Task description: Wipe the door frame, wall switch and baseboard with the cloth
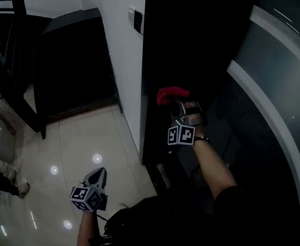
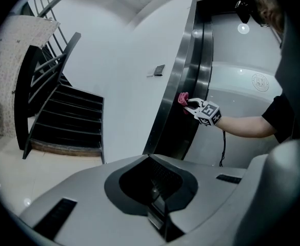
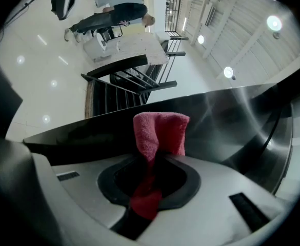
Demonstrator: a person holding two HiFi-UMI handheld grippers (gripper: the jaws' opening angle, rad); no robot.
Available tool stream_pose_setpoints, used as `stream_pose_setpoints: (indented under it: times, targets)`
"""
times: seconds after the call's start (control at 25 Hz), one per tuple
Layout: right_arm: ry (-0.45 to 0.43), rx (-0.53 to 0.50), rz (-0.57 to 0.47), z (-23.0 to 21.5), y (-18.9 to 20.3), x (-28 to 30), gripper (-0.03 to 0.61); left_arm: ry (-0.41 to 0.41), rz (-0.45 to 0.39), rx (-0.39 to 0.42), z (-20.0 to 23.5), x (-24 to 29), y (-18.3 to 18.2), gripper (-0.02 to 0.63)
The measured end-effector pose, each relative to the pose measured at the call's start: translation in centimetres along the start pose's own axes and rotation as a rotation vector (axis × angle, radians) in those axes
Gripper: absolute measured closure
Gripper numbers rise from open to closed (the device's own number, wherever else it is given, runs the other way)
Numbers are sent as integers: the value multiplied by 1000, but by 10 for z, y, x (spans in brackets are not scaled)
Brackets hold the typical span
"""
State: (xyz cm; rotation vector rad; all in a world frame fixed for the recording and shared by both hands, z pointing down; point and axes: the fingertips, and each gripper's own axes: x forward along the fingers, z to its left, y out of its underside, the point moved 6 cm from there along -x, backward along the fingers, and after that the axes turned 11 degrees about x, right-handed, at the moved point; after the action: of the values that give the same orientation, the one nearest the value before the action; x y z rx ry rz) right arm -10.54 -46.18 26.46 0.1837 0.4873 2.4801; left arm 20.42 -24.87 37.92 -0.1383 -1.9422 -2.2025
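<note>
While the person stood close to the doorway, the right tool (image 1: 180,108) was clamped on the red cloth (image 1: 171,94). Its jaws were closed on the fabric's lower part and a folded tuft stood up past the tips. That tuft lay against the dark, glossy door frame (image 1: 157,50), about midway up the part I could see, with the person's bare forearm (image 1: 211,163) stretched out behind the tool. From the right gripper view the cloth filled the gap between the jaws, and the frame's polished face ran across just behind it, reflecting the ceiling lights.

The left tool (image 1: 97,173) hung low on the person's other side, well apart from the frame, over the pale shiny floor tiles (image 1: 73,137). Its jaws were drawn together with nothing between them.

The wall switch (image 1: 137,20) sat higher on the white wall (image 1: 121,70), just beside the frame and well above the cloth. A dark staircase (image 2: 62,117) rose further off to the left, and a curved grey panel (image 1: 273,81) swept along the right of the frame.
</note>
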Motion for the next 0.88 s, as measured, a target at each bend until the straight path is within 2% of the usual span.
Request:
stream_pose_setpoints:
  times: [0.36,0.64,0.88]
  targets:
    - [-69,5,35,34,18,0,514,-10,27,7,3,0,6,614]
    - [-154,1,91,62,34,1,514,-1,42,11,0,6,9,614]
    - [-248,-80,139,97,49,1,514,-3,48,8,2,9,10,614]
